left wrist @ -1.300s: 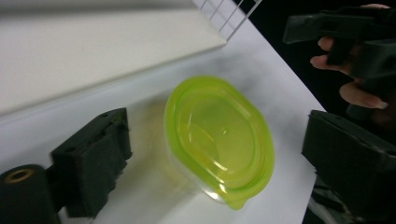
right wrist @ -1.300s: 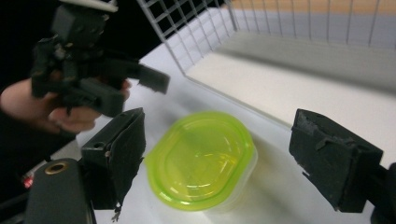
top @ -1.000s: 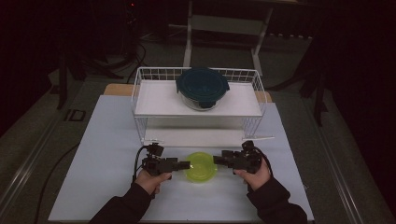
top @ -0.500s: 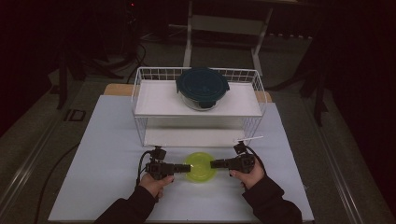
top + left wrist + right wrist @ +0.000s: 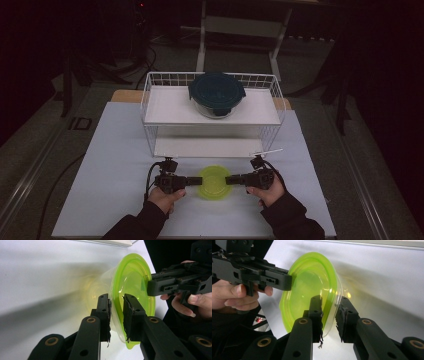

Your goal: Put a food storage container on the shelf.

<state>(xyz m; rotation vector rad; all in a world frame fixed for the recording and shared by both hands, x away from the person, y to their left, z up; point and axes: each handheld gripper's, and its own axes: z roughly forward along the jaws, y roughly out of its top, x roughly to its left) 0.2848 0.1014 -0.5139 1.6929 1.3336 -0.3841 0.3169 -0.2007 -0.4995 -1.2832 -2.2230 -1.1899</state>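
Now my left gripper (image 5: 194,180) and my right gripper (image 5: 233,179) face each other low over the white table (image 5: 110,165), and the green bowl (image 5: 214,182) sits between them, just in front of me. My left jaws have just been closing and straddle the bowl's near rim (one inside, one outside), pads against it as far as I can see. My right jaws have been closing too, over the opposite rim, though a sliver of gap shows at the outer pad. Beyond stands the white wire rack (image 5: 150,100), with a dark-lidded container (image 5: 217,93) on its top shelf.
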